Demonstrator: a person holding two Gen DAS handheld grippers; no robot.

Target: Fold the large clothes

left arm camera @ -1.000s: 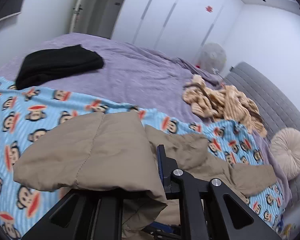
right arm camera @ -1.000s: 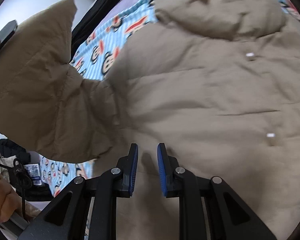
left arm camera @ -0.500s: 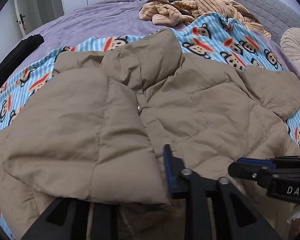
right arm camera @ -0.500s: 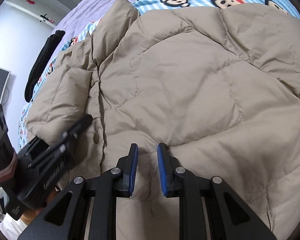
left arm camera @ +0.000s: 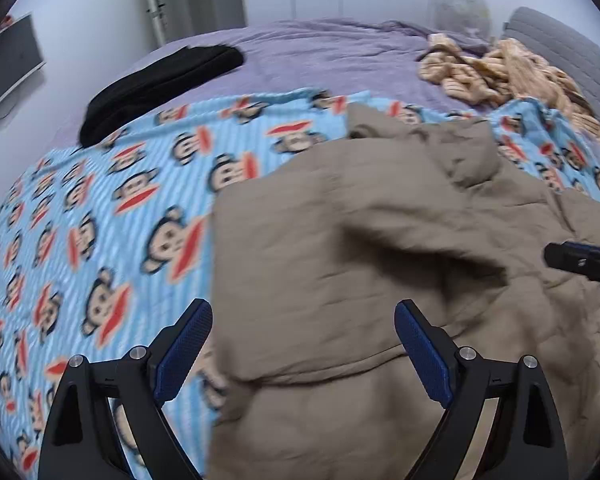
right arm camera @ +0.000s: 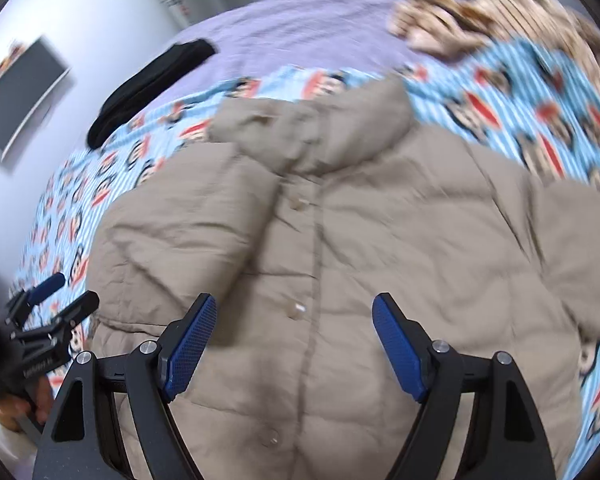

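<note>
A tan puffer jacket [right arm camera: 380,248] lies front up on a blue monkey-print blanket [left arm camera: 112,208], collar [right arm camera: 320,128] toward the far side. One sleeve [right arm camera: 188,232] is folded across its snap front. My left gripper [left arm camera: 302,316] hangs open and wide above the jacket's left edge, holding nothing. My right gripper [right arm camera: 294,308] is open too, over the snap placket near the hem. The left gripper [right arm camera: 52,300] also shows at the left edge of the right wrist view, held by a hand. The right gripper's tip [left arm camera: 580,262] pokes in from the right in the left wrist view.
The blanket lies on a purple bedspread [left arm camera: 320,52]. A black garment [left arm camera: 160,84] rests at the far left of the bed. A striped tan heap [left arm camera: 496,68] sits by the grey headboard [left arm camera: 572,52]. A dark screen [right arm camera: 16,96] hangs on the left wall.
The left gripper has let go of the jacket fabric, and both grippers have opened from shut. Both have drawn back, and the sleeve now lies folded over the front.
</note>
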